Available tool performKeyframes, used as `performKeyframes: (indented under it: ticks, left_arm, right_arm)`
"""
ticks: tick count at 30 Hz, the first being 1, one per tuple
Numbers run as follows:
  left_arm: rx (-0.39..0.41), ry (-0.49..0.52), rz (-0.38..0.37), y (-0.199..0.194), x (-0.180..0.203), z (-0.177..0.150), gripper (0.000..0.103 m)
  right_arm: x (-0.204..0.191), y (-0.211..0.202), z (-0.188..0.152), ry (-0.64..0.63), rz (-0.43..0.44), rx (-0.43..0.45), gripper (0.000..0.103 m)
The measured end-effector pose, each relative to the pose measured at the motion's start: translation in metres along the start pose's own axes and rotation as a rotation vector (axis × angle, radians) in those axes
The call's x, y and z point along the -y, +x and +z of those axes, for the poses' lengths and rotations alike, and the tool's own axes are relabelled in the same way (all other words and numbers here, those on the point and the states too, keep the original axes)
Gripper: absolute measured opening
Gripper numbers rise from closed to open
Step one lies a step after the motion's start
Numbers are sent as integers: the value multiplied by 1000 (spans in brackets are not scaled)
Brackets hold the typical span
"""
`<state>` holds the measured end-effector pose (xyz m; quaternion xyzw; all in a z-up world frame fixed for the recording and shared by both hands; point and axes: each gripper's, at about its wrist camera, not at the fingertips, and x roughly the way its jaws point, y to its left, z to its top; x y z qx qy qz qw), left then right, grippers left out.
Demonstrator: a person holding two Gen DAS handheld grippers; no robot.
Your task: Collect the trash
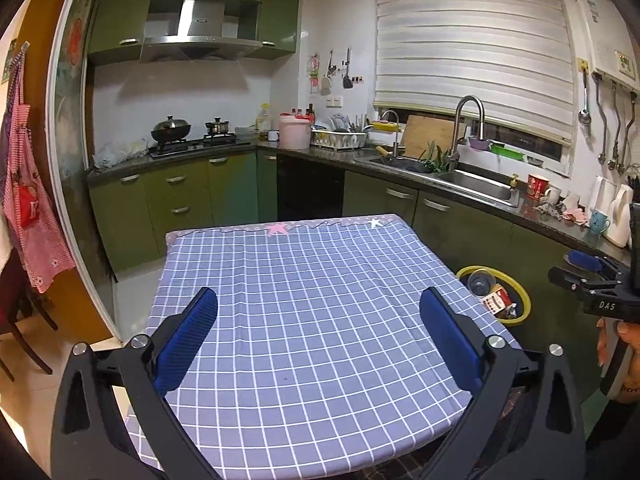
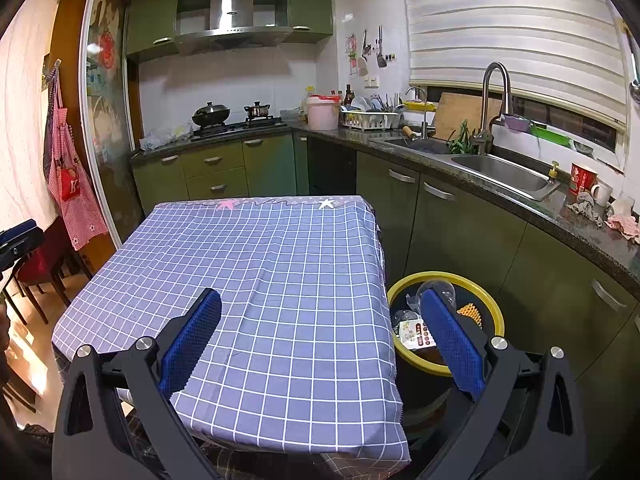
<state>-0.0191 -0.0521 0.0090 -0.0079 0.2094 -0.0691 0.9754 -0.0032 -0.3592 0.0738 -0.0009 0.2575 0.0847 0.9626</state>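
Observation:
A dark bin with a yellow rim (image 2: 494,312) stands on the floor right of the table; it also shows in the left wrist view (image 1: 524,292). Inside lie a clear plastic bottle (image 2: 438,290), a printed packet (image 2: 416,334) and an orange piece (image 2: 470,312). My left gripper (image 1: 318,316) is open and empty above the near part of the purple checked tablecloth (image 1: 312,280). My right gripper (image 2: 320,316) is open and empty over the table's right edge, its right finger above the bin. The right gripper also shows in the left wrist view (image 1: 592,276).
A green-cabinet counter runs behind and to the right, with a sink (image 2: 500,168), faucet (image 2: 494,92), dish rack (image 2: 370,118), stove with pots (image 2: 230,118) and mugs (image 2: 582,178). An apron (image 2: 70,176) hangs left, above chairs (image 2: 38,276).

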Motion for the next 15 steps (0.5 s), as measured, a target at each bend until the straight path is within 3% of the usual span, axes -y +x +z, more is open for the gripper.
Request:
performKeyframes:
  ticks: [7,15]
  left_arm:
    - [-1,23,11,6,2,1,96]
    - [-98,29,38,49,-8,6,96]
  right_arm:
    - [0,4,-3,9,-6,-9,98]
    - [2,29,0,-16,-24,-60,98]
